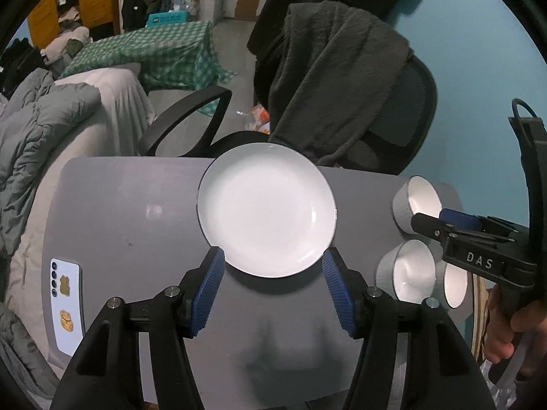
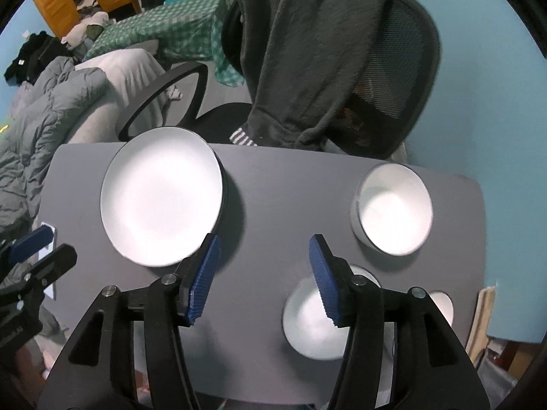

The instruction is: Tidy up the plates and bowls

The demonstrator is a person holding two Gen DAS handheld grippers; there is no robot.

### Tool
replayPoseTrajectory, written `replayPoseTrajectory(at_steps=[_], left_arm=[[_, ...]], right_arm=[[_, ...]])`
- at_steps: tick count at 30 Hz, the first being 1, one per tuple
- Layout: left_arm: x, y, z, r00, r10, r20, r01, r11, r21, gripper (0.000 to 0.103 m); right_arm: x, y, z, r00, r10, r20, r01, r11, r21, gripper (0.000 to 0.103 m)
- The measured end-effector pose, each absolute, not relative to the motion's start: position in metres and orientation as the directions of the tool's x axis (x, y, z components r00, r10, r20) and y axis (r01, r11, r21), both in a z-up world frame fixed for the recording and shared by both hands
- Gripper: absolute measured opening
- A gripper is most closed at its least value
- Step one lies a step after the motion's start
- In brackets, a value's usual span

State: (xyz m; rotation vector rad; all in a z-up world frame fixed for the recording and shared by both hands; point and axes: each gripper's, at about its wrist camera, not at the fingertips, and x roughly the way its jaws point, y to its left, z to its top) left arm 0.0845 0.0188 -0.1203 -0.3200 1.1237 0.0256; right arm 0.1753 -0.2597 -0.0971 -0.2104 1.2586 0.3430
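A draped chair (image 1: 342, 78) crowds the grey surface's (image 1: 136, 212) far edge, where the plate (image 1: 266, 210) sits before the left gripper's (image 1: 273, 266) spread jaws, while the right gripper (image 2: 263, 256), jaws spread, hovers beside three bowls (image 2: 393, 210).

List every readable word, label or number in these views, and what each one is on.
"DAS": white letters on the black body of the right gripper, seen from the left wrist view.
Teal crate label: too small to read.
White card on the table: dots and gold pictures, no readable text.
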Motion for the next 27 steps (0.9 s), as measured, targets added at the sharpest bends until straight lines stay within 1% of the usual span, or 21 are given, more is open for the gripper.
replayPoseTrajectory(at_steps=[12, 27], left_arm=[[0.080, -0.015, -0.112, 0.419, -0.202, -0.885, -0.069, 0.965, -0.253, 0.061], [0.102, -0.083, -0.118, 0.352, -0.261, -0.899, 0.116, 0.965, -0.235, 0.061]], right_arm=[[0.149, -0.313, -0.080, 0.287, 0.111, -0.952, -0.260, 0.965, 0.035, 0.056], [0.130, -0.381, -0.086, 0.275, 0.084, -0.958, -0.115, 0.992, 0.054, 0.056]])
